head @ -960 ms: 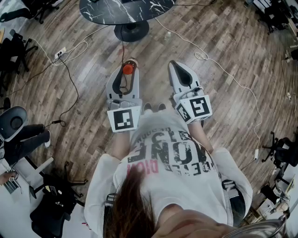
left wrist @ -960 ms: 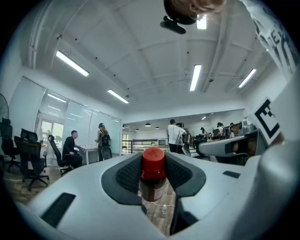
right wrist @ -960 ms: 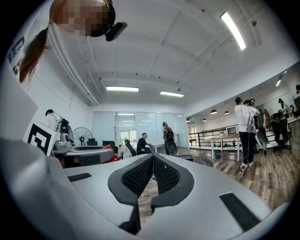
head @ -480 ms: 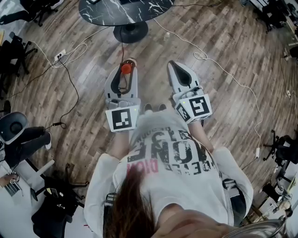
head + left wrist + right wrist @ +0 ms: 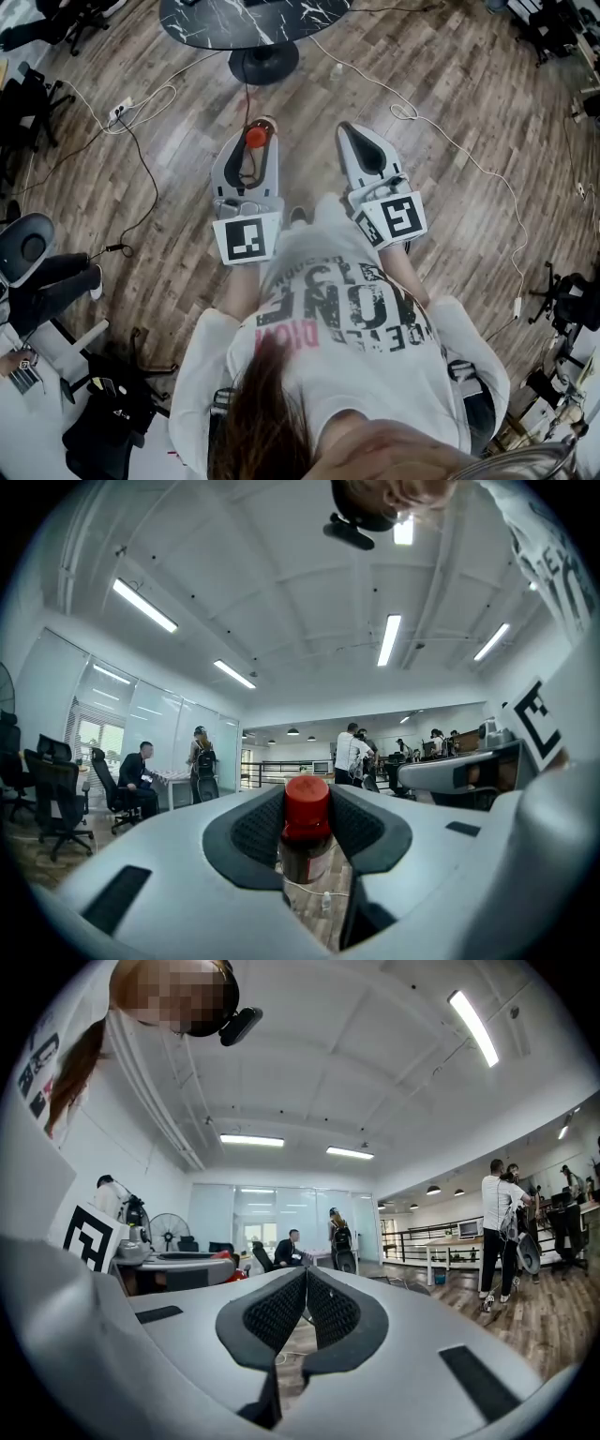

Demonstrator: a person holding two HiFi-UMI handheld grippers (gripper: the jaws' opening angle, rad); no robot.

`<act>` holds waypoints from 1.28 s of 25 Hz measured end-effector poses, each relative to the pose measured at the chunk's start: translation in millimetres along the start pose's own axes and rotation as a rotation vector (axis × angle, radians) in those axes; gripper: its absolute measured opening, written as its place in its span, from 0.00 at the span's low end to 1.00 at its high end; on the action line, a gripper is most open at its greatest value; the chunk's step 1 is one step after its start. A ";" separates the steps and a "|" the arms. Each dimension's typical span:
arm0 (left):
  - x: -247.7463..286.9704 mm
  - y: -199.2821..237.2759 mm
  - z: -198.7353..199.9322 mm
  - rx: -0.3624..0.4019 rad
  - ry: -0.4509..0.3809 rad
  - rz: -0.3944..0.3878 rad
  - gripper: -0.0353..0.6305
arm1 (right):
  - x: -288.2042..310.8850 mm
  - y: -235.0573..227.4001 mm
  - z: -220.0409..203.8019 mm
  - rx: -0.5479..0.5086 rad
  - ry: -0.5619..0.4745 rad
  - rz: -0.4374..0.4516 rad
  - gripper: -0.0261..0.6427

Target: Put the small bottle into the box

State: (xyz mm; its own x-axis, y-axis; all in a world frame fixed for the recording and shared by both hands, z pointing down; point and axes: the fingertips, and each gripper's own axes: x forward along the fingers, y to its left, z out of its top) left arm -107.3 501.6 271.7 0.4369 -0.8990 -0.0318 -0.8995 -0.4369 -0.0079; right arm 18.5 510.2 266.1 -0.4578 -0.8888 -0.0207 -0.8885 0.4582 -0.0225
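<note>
Between the dark ribbed pads of the left claw (image 5: 254, 129), held level above the wooden plank floor (image 5: 450, 122): one small bottle (image 5: 306, 844). Cap: red, round, smooth-topped. Body: dark brown, slightly see-through, with a pale label patch low on the front. Position: upright, with the cap rising just above the pad tops and both pads pressing its sides, so this claw is clamped on it. Base of the bottle: cut off behind the grey claw housing. Label print: too small to read. From the head view only the red cap shows, the body being hidden between the jaws. Right claw (image 5: 306, 1275): level, beside the left and apart from it, pads closed against each other with nothing between them. Round dark marbled counter (image 5: 202, 23): beyond both claws, cut off by the upper edge. White cable (image 5: 441, 131): lying loose across the floor.
</note>
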 end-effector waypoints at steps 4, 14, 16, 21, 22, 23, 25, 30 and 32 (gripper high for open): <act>2.0 2.7 -3.1 -0.009 0.011 0.016 0.26 | 2.5 -3.1 -3.3 0.007 0.002 0.010 0.04; 35.2 15.6 -9.9 -0.005 0.024 0.069 0.26 | 40.6 -26.6 -15.1 0.021 0.035 0.069 0.04; 48.8 18.3 -8.6 -0.003 0.018 0.080 0.26 | 53.7 -35.5 -15.2 0.019 0.037 0.086 0.04; 88.5 25.0 -5.5 0.005 0.008 0.109 0.26 | 89.0 -65.6 -12.1 0.007 0.041 0.112 0.04; 96.2 25.9 -4.8 0.007 0.006 0.114 0.26 | 95.3 -71.8 -11.1 0.006 0.040 0.117 0.04; 103.4 26.6 -4.2 0.010 0.004 0.120 0.26 | 101.1 -77.4 -10.2 0.006 0.039 0.123 0.04; 116.8 27.5 -3.1 0.012 0.000 0.131 0.26 | 111.1 -87.7 -9.3 0.006 0.038 0.133 0.04; 145.7 26.7 -2.2 0.014 0.001 0.158 0.26 | 129.5 -113.3 -11.8 0.005 0.047 0.158 0.04; 154.4 25.8 -2.0 0.016 0.001 0.171 0.26 | 134.0 -122.9 -12.0 0.008 0.045 0.168 0.04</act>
State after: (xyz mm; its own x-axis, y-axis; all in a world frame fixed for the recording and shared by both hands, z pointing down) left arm -63.0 351.5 268.6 0.2775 -0.9601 -0.0333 -0.9607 -0.2770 -0.0188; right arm 66.1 334.7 278.0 -0.6013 -0.7988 0.0201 -0.7989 0.6006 -0.0309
